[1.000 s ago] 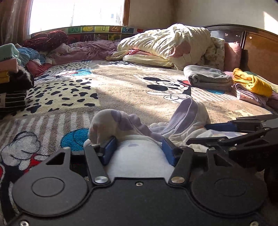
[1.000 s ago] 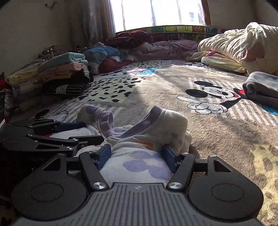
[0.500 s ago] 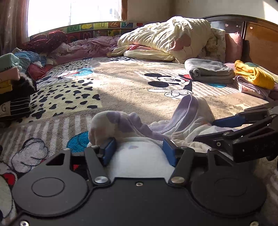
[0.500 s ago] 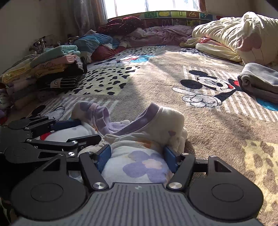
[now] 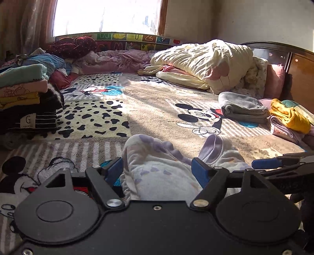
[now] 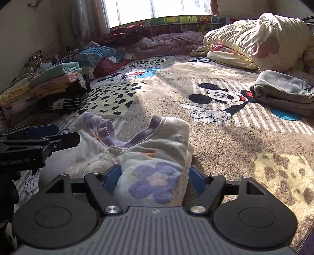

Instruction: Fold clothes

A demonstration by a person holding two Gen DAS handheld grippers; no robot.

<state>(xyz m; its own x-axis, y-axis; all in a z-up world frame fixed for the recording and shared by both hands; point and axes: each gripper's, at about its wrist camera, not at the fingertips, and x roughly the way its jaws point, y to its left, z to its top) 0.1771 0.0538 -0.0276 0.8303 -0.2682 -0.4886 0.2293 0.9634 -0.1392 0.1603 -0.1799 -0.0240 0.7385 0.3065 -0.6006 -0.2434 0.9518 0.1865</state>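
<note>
Holding the shirt (image 5: 157, 172) at its near edge, the left gripper (image 5: 157, 172) and the right gripper (image 6: 153, 176) sit side by side. Each one has its two blue pads wide apart with a thick bunch of cloth between them. The cloth touches the pads, but I cannot tell if they pinch it tight. The shirt is white with purple flowers and a purple neck band. It lies crumpled on the blanket (image 5: 157, 109), right in front of both grippers.

What could go wrong? If the pads are loose, the soft cloth may slip out when the hands lift. One side may drop first, and then the fold comes out crooked. The bunched cloth may also hide more layers, so a sleeve could get caught inside the fold. The fuzzy blanket may drag on the shirt too.

The blanket is tan with cartoon mice and black spots. It covers a big bed. A pile (image 6: 58, 92) of folded clothes sits at the left. A gray bundle (image 6: 282, 94) lies at the right, near a puffy quilt (image 5: 206, 60). Sun comes in through the window (image 5: 106, 17).
</note>
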